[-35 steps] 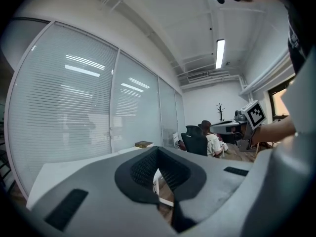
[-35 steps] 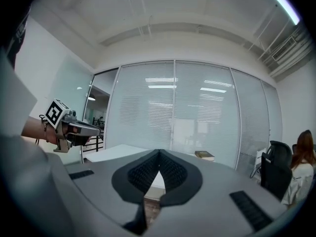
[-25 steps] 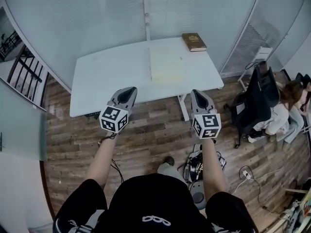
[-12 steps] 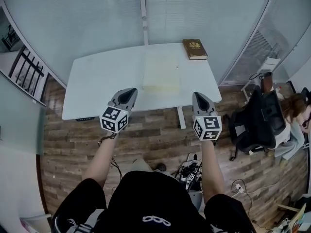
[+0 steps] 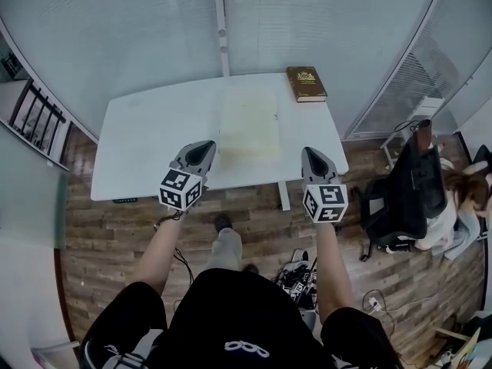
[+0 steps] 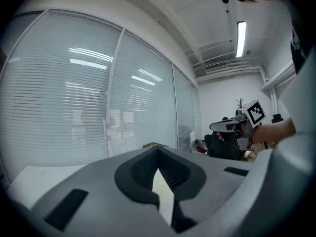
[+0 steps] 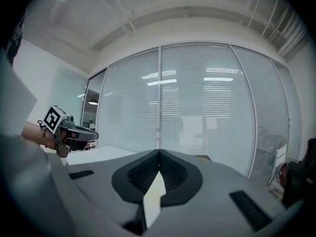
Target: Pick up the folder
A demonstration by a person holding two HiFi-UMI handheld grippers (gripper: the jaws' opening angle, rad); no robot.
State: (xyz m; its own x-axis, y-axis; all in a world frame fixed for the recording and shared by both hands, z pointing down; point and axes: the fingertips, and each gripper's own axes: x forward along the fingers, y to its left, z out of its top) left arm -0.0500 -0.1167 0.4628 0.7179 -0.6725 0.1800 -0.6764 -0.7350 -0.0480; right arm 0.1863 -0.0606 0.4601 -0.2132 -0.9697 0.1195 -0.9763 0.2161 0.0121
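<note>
The folder is lying on the bench, and the book is lying at two o'clock from it, apart.

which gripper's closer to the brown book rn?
Right. The right gripper hovers at the table edge, in line with the book; the left gripper is farther over, beyond the folder.

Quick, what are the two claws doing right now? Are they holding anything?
Left gripper: shut, holding nothing.
Right gripper: shut, holding nothing.
</note>
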